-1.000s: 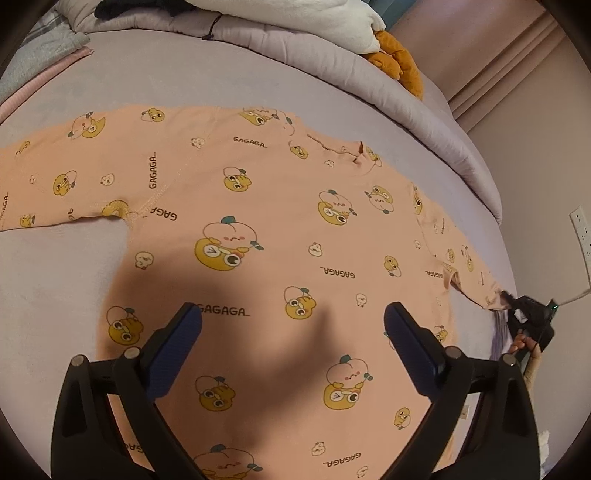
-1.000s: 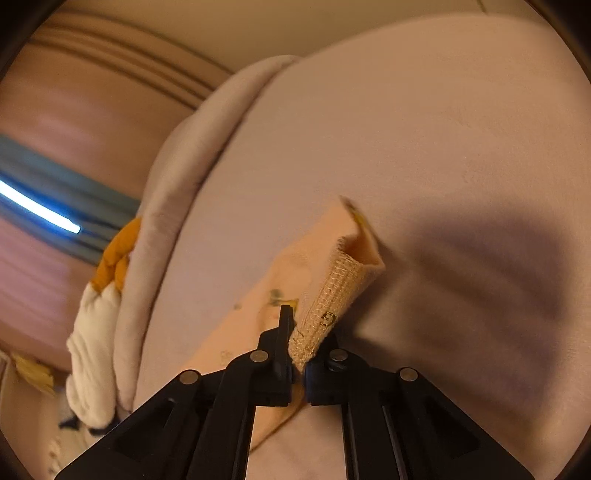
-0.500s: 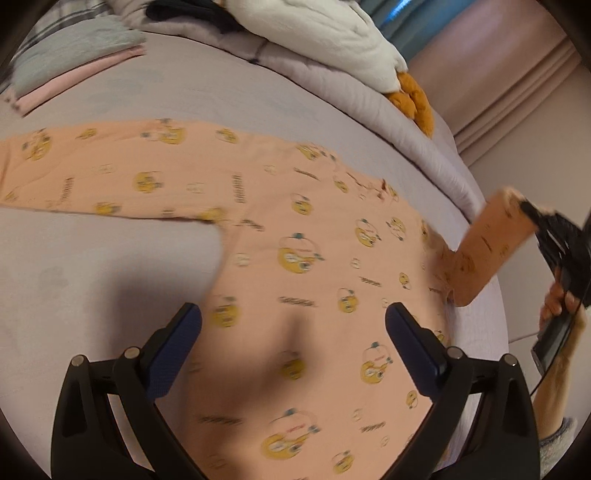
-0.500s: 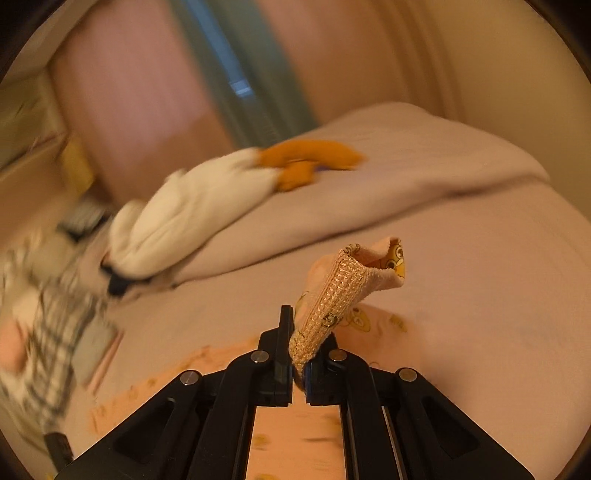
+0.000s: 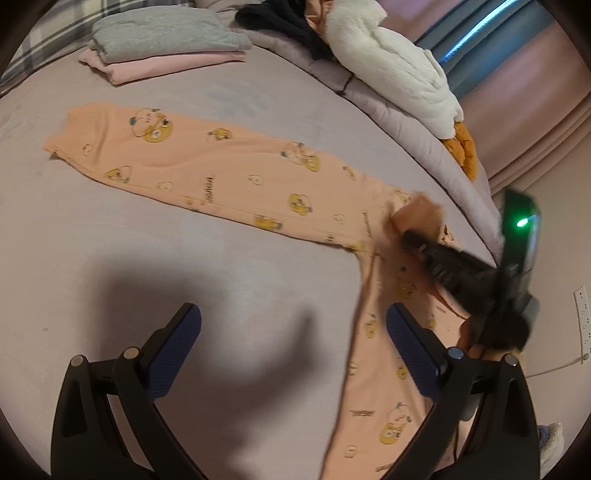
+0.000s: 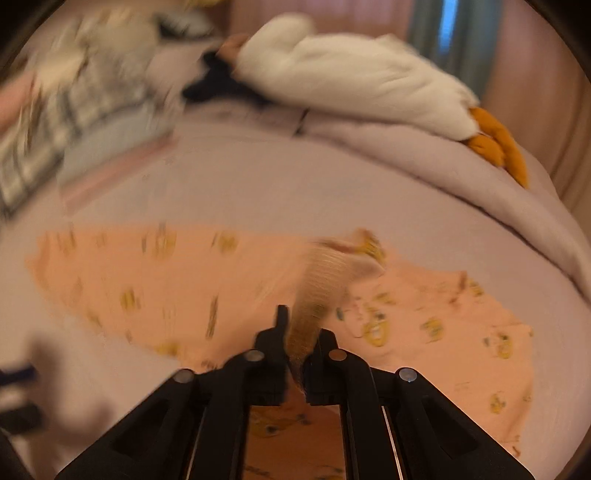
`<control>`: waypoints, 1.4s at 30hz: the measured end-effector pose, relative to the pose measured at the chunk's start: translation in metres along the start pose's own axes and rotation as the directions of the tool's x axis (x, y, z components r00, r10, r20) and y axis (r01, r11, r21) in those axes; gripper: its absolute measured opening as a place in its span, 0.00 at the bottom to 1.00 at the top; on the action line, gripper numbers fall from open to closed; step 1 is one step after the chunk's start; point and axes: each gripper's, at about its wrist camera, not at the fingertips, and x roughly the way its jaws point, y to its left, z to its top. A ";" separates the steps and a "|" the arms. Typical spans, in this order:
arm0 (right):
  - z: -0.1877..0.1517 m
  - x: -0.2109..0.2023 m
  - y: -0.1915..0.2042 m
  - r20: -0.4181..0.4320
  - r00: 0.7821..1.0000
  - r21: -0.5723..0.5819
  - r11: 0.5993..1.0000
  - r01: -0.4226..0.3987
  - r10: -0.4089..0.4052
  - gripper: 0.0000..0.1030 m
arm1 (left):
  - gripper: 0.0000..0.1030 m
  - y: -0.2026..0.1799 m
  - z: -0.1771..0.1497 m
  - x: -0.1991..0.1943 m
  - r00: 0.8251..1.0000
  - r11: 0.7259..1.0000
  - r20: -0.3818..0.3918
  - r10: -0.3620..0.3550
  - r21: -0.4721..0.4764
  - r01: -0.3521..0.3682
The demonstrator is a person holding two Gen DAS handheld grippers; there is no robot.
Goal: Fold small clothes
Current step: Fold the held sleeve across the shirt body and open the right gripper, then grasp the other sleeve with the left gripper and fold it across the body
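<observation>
A small peach long-sleeved shirt [image 5: 236, 177] with yellow cartoon prints lies flat on the lilac bed; it also shows in the right wrist view [image 6: 147, 280]. My right gripper [image 6: 301, 354] is shut on the ribbed cuff [image 6: 321, 280] of one sleeve and holds it folded over the shirt's body near the collar. In the left wrist view that gripper [image 5: 410, 238] shows with the cuff [image 5: 419, 214]. My left gripper [image 5: 293, 354] is open and empty above the bare bed, left of the shirt's body. The other sleeve [image 5: 110, 140] lies stretched out left.
A stack of folded grey and pink clothes [image 5: 166, 48] sits at the back left. A white plush with orange feet [image 5: 399, 70] and dark clothes [image 5: 280, 22] lie on a rolled quilt at the back. The bed edge and wall are on the right.
My right gripper has lifted the sleeve cuff off the bed's right edge and swung it left over the shirt's body. My left gripper has moved left, off the shirt, still open.
</observation>
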 end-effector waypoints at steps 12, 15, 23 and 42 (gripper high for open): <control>-0.021 -0.066 -0.059 0.146 0.868 0.114 0.864 -0.491 0.474 0.53 | 0.98 -0.019 0.017 -0.004 0.997 0.997 0.038 -0.071 0.013 0.071; -0.047 -0.071 -0.113 0.184 0.900 0.249 0.867 -0.431 0.394 0.53 | 0.98 -0.046 0.029 0.005 0.988 0.988 0.034 -0.148 0.045 0.147; -0.100 -0.060 -0.199 0.149 0.960 0.489 0.827 -0.279 0.235 0.38 | 0.77 -0.130 0.047 0.068 0.941 0.932 -0.101 -0.323 0.141 0.335; -0.161 -0.047 -0.251 0.087 0.967 0.630 0.738 -0.241 0.241 0.06 | 0.06 -0.086 0.037 0.127 0.960 0.970 -0.161 -0.229 0.042 0.238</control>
